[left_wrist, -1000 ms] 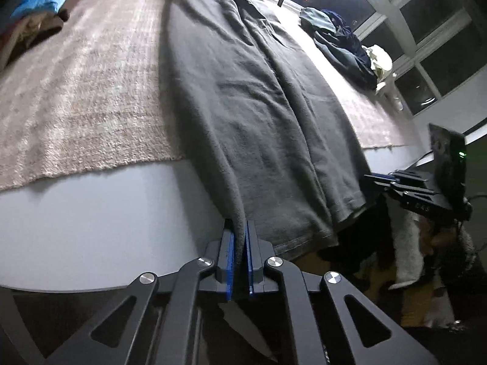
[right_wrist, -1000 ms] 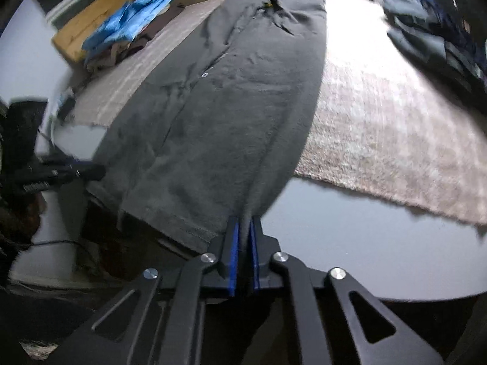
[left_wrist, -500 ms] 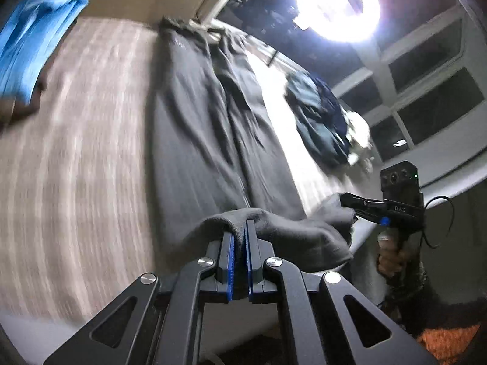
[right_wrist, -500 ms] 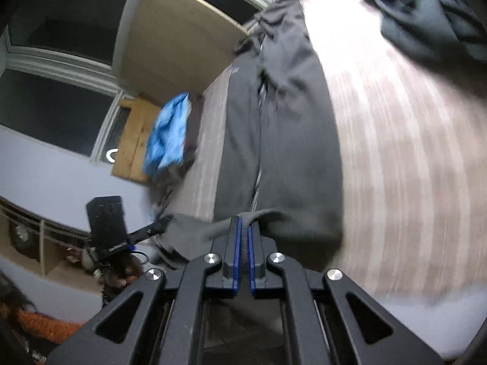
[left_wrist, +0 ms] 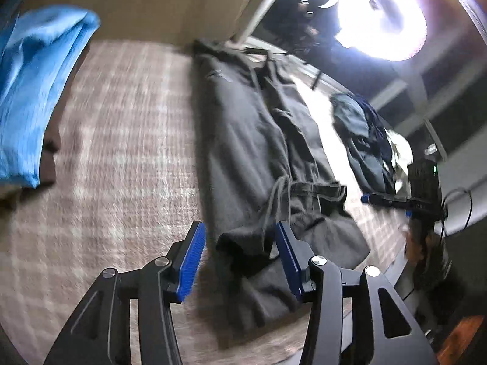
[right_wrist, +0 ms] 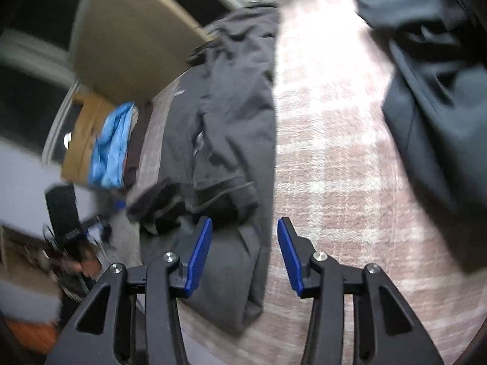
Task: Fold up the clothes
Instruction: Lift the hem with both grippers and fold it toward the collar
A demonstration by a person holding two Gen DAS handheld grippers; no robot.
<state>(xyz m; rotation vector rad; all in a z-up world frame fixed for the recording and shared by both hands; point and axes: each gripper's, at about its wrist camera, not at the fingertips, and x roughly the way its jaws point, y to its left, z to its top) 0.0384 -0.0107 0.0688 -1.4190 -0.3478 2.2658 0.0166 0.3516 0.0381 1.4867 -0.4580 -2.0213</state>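
Both my left gripper [left_wrist: 240, 254] and right gripper [right_wrist: 245, 249] jaws have just opened, dropping the grey trousers' [left_wrist: 243, 140] hem mid-fold on the worktop [left_wrist: 121, 152]; next, smoothing.

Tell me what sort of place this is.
Probably a bedroom at night: a rug-like cover on a bed-like surface, dark windows, and clothes about, the grey trousers being folded and a heap waiting.

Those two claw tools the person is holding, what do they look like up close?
Both look alike. The left gripper and the right gripper each have two black metal fingers built from linked bars with cut-out openings and round silver bolts at the joints. The inner faces carry flat bright blue pads. The other tool, seen from the side, carries a black box and a thin cable.
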